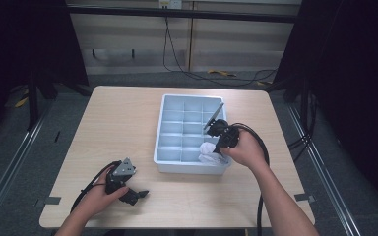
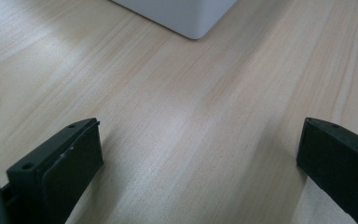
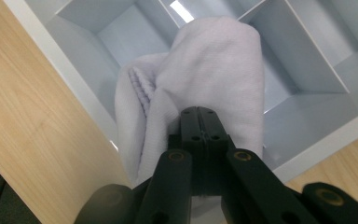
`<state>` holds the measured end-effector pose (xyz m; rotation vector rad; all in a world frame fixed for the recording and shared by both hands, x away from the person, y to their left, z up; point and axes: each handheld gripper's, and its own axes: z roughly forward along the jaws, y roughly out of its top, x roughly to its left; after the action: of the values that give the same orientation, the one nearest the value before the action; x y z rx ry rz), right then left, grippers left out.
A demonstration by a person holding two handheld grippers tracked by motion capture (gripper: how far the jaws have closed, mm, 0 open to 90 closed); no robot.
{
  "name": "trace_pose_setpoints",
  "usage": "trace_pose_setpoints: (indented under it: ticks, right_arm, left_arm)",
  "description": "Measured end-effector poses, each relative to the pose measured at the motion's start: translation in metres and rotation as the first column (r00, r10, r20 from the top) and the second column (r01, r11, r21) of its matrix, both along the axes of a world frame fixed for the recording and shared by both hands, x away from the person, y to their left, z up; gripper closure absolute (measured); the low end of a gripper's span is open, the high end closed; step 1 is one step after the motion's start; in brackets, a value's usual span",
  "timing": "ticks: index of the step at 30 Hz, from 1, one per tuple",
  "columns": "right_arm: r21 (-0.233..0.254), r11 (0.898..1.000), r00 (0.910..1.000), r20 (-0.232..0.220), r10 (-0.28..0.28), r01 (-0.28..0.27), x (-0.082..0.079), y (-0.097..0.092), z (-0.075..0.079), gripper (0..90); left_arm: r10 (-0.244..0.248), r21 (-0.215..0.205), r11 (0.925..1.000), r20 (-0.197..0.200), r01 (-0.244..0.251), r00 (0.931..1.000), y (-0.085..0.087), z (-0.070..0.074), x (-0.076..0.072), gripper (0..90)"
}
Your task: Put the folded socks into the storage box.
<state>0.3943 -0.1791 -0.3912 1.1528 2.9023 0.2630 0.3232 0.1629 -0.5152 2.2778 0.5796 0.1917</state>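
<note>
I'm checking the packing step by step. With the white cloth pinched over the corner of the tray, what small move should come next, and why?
Probably lower it a little further: the right gripper is shut on the white cloth, which bulges above the dividers of the tray.

White cloth in the divided tray

A bunched white cloth (image 3: pixel 205 70) sits in the near right corner compartment of the pale grey divided tray (image 1: pixel 187 167), its ribbed folds rising above the partitions, pinched from above.
</note>
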Motion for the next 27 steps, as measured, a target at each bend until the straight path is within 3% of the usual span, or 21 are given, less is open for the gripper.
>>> trace_pose_setpoints:
  ticks: [7, 13, 15, 18, 19, 24, 27]
  right_arm:
    - [-0.033, 0.999, 0.9997, -0.018, 0.017, -0.018, 0.0, 0.002, -0.02, 90.0]
    - [-0.025, 1.0, 0.9995, -0.03, 0.014, -0.015, -0.001, 0.0, -0.026, 90.0]
    - [-0.054, 0.998, 0.9978, -0.063, 0.023, -0.027, -0.002, 0.0, -0.033, 90.0]
    - [-0.057, 0.998, 0.9981, -0.061, 0.014, -0.018, -0.004, -0.001, -0.036, 90.0]
    - [-0.027, 1.0, 0.9985, -0.054, 0.009, -0.01, -0.004, -0.005, -0.032, 88.6]
    - [-0.016, 1.0, 0.9992, -0.041, -0.004, 0.004, -0.005, -0.007, -0.015, 88.0]
    - [-0.02, 1.0, 0.9999, -0.011, 0.007, -0.008, -0.003, -0.007, 0.003, 88.3]
  left_arm:
    - [0.001, 0.004, 1.0, 0.001, -0.001, 1.0, 0.0, 0.0, 0.0, 0.0]
    - [-0.002, 0.004, 1.0, 0.0, 0.002, 1.0, 0.0, 0.0, 0.0, 0.0]
    - [-0.002, 0.004, 1.0, 0.0, 0.002, 1.0, 0.0, 0.0, 0.0, 0.0]
    - [-0.001, 0.004, 1.0, -0.002, 0.001, 1.0, 0.0, 0.0, 0.0, 0.0]
    - [-0.002, 0.004, 1.0, -0.002, 0.002, 1.0, 0.0, 0.0, 0.0, 0.0]
    - [0.0, 0.003, 1.0, -0.003, 0.0, 1.0, 0.0, 0.0, 0.0, 0.0]
    - [0.001, 0.002, 1.0, -0.001, -0.001, 1.0, 0.0, 0.0, 0.0, 0.0]
